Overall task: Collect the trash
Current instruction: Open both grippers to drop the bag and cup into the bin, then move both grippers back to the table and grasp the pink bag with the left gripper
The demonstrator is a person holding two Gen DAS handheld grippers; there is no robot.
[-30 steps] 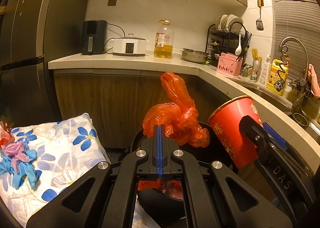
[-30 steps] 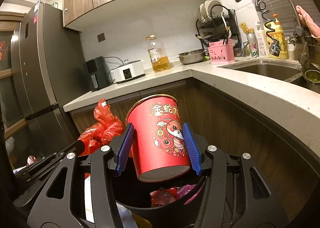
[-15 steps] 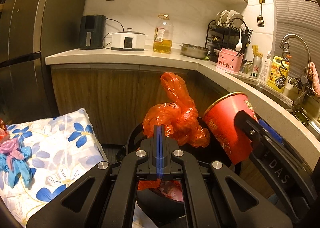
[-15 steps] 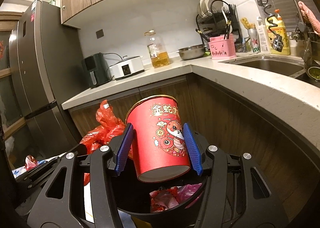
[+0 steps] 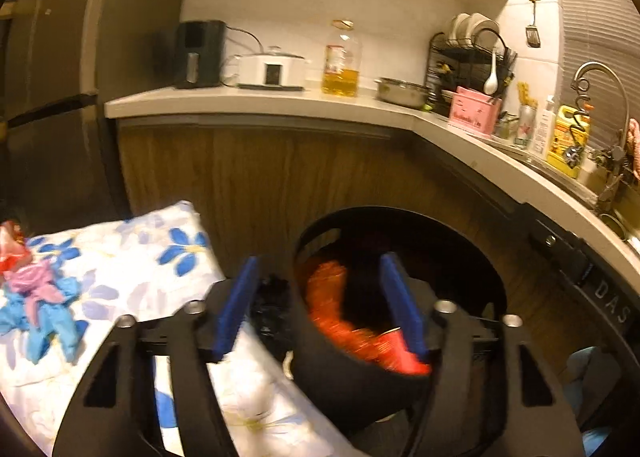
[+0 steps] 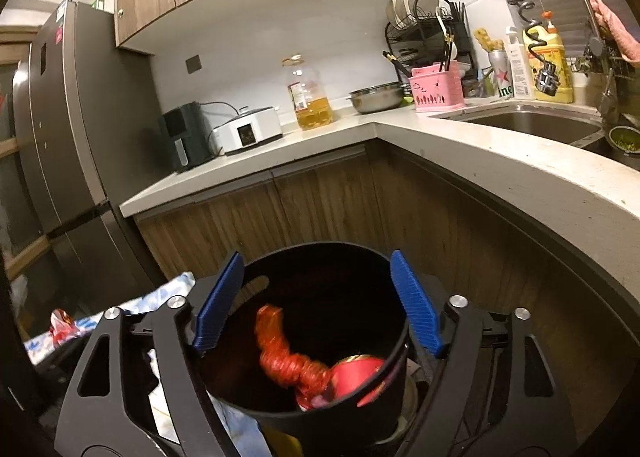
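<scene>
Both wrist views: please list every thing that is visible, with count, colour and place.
bin: one, black, on the floor below the tongs.
plastic bag: one, orange-red, inside the bin.
paper cup: one, red, inside the bin.
pillow: one, white with blue flowers, left of the bin.
gloves: a bunch, blue and pink, on the pillow.
oil bottle: one, yellow, on the counter.
left tongs: blue pads, opening, nothing between.
right tongs: blue pads, opening, nothing between.
</scene>
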